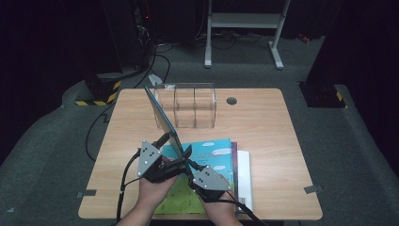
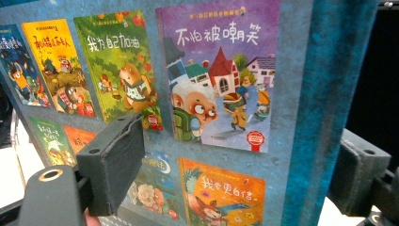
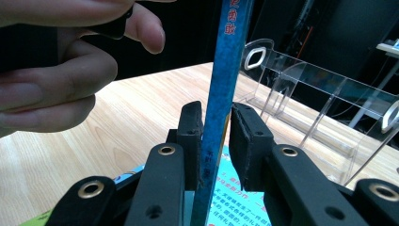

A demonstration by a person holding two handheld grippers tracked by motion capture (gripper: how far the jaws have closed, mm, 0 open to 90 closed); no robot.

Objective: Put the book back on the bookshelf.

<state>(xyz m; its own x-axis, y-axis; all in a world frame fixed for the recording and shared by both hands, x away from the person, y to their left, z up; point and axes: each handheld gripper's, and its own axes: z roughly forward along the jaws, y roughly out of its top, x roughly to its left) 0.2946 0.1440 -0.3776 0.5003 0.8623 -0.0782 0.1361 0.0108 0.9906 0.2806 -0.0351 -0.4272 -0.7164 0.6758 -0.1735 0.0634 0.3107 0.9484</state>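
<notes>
A thin blue picture book stands on edge, tilted, over a stack of books at the table's front. My left gripper straddles its lower end with jaws wide. In the left gripper view the back cover of the book crosses the gap of the left gripper at a slant, and neither pad visibly presses on it. My right gripper sits just behind. In its own view, the right gripper has the book's spine between its pads, one pad against it, a thin gap at the other.
A clear acrylic organiser with upright dividers stands behind the book, also seen as the organiser. The wooden table has a cable hole. The person's hand is close on the left. Cables and stands lie on the floor beyond.
</notes>
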